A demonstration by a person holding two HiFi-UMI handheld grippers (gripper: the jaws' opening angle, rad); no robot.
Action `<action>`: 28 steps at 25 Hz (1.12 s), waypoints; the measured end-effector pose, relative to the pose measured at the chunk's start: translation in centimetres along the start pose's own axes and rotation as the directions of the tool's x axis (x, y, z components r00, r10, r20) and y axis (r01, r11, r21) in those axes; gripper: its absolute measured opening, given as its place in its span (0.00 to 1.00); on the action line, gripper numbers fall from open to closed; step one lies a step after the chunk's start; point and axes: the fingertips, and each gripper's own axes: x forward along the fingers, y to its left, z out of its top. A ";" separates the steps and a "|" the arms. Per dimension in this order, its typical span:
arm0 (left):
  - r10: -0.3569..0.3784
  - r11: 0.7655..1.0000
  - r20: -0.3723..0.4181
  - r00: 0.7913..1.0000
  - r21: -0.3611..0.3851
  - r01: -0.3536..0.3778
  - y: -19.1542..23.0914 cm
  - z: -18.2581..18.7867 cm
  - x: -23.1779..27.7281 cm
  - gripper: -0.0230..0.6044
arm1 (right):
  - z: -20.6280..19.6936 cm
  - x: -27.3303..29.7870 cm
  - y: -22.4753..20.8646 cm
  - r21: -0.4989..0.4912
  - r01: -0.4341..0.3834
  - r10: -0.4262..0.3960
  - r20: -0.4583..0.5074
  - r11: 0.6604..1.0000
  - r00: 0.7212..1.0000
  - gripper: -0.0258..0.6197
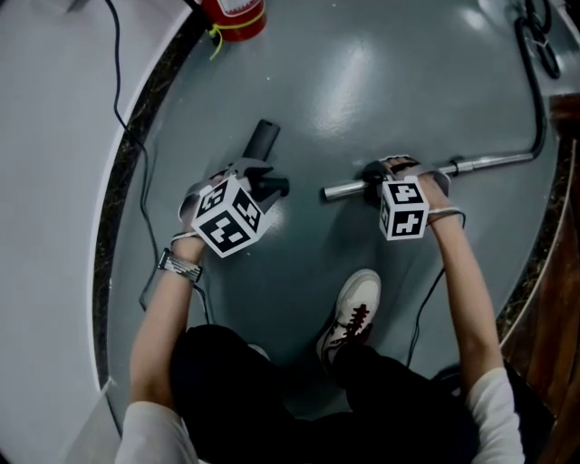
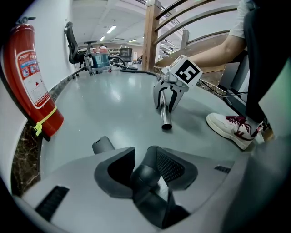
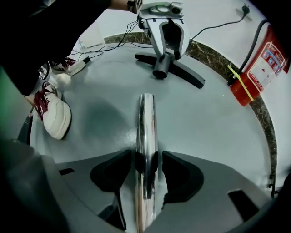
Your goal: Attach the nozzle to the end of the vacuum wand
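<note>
Chrome wand [image 1: 489, 163] on the floor [image 1: 362, 91], clamped in our right hand-held gripper [image 3: 146, 161]; left hand-held gripper [image 2: 146, 170] grips the nozzle [image 1: 265, 138] neck, left of wand tip. We should align the socket, then push straight.

Between the nozzle [image 1: 265, 136] in the left claw [image 1: 272, 188] and the open end of the wand [image 1: 489, 163] in the right claw [image 1: 373, 181] lies a short stretch of bare floor [image 1: 362, 100] with nothing across it. A white shoe [image 1: 352, 313] sits just on the near side of that gap, while the far side runs open up to the fire extinguisher [image 1: 237, 14] by the wall. A thin cable [image 1: 118, 82] trails along the left edge and a dark hose [image 1: 541, 100] curves at the far right, both well apart from the gap.
</note>
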 end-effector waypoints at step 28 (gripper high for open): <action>-0.033 0.991 -0.047 0.998 0.131 0.039 -0.8 -1.1 -0.1 0.34 | 0.4 -1.3 -0.4 0.014 0.018 -0.018 -0.009 1.000 1.000 0.28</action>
